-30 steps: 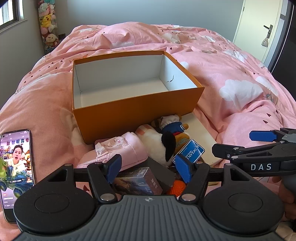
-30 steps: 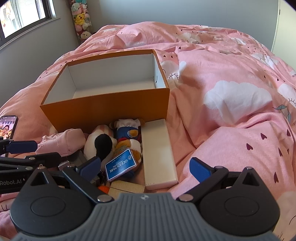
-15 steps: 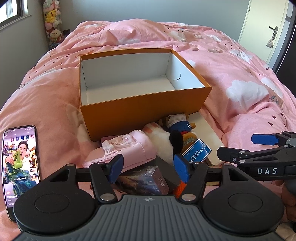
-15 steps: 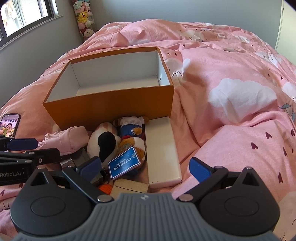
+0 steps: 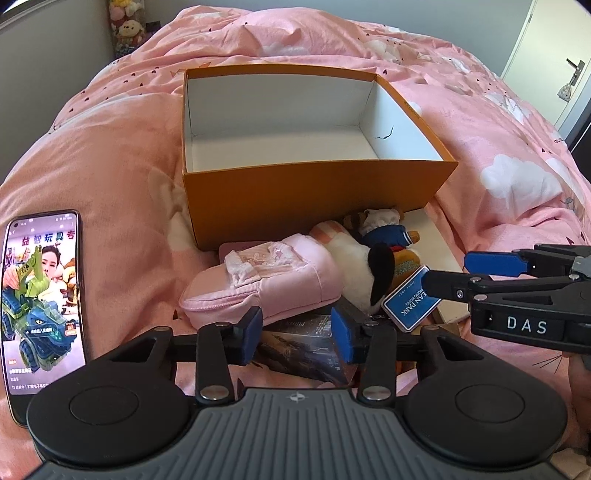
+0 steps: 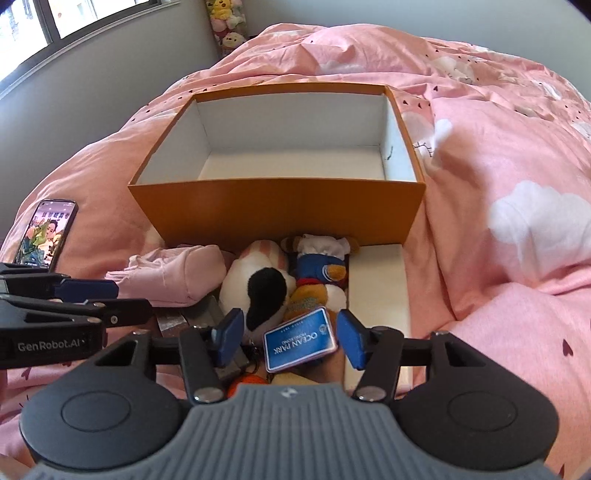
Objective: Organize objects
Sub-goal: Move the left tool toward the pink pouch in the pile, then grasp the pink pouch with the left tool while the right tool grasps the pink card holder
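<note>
An empty orange box (image 5: 314,206) with a white inside stands open on the pink bed. In front of it lies a pile: a pink pouch (image 5: 266,280), a white plush dog (image 6: 258,284), a small plush bear in blue (image 6: 321,266), a long white box (image 6: 376,284) and a dark printed box (image 5: 299,343). My left gripper (image 5: 297,334) is closing with the dark box between its pads. My right gripper (image 6: 291,338) is closing too, around the blue OCEAN PARK tag (image 6: 299,343); a gap shows at its left pad.
A phone (image 5: 40,302) with a lit screen lies on the bed to the left of the pile. The right gripper (image 5: 445,272) reaches in from the right in the left wrist view. Plush toys are stacked in the far corner (image 6: 225,22). A door (image 5: 554,66) stands at the far right.
Both grippers have narrowed their jaws and come closer over the pile. The dark box now sits between the left pads, the blue tag between the right pads.
</note>
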